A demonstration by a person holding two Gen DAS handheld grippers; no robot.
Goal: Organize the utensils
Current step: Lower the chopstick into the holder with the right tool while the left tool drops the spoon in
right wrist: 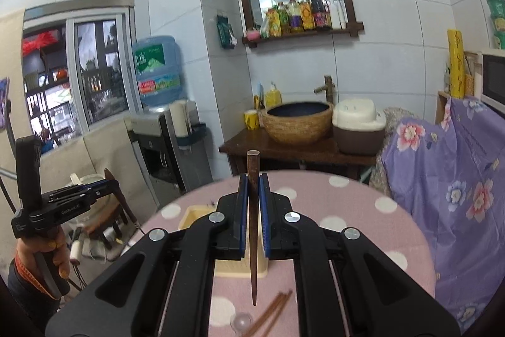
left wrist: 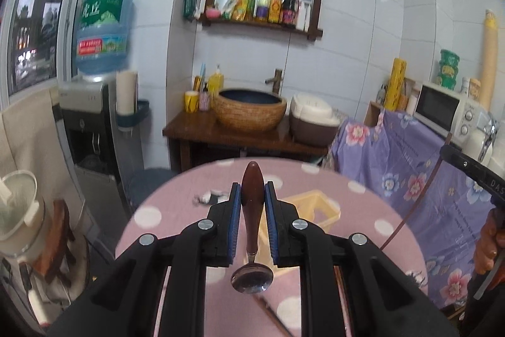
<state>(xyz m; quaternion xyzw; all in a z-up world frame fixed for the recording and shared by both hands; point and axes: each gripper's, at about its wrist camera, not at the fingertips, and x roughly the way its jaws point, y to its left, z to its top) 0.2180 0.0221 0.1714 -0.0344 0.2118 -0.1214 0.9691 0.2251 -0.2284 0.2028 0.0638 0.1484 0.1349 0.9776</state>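
pink table (left wrist: 363, 210) below; spoon (left wrist: 252, 210), chopstick (right wrist: 252, 226) gripped.

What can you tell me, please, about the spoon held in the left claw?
The spoon has a dark reddish-brown wooden handle, rounded at its end, and a shiny metal bowl. It hangs with the bowl down towards the camera and the handle pointing up and away. The left claw is shut on the handle, blue pads pressing both sides. It is above the pink polka-dot tablecloth, touching nothing else.

A home kitchen: basin (left wrist: 251, 112), rice cooker (left wrist: 312, 119), microwave (left wrist: 445, 109), condiment shelf (left wrist: 265, 8).
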